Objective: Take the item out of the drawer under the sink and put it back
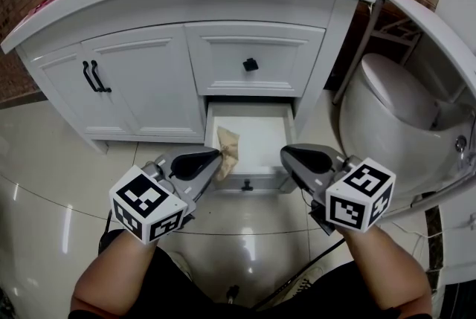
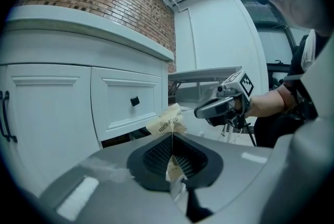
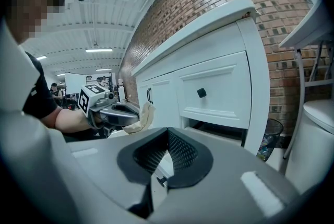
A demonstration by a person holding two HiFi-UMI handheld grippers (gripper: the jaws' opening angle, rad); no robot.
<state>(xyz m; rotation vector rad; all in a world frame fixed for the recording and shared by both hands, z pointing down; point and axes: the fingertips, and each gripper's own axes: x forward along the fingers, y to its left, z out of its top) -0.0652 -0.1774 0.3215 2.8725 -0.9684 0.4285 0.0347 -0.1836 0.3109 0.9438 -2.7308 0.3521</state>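
2 grippers [image 1: 214, 160] [image 1: 287, 155], 1 paper pkt [image 1: 228, 147], 2 drawers [image 1: 223, 57] [image 1: 260, 133], 1 toilet [image 1: 387, 105]

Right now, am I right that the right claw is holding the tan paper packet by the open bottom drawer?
Not quite: the left claw is shut on the tan paper packet, as the left gripper view shows. The right claw is shut and empty. The bottom drawer is indeed open.

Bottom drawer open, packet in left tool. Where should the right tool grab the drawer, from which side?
The small black knob at the middle of the drawer front: it alone sticks out of the flat panel. Bring the right tool in from the front, jaws either side of it. The left tool and packet hang over the drawer's left part, so stay right of them.
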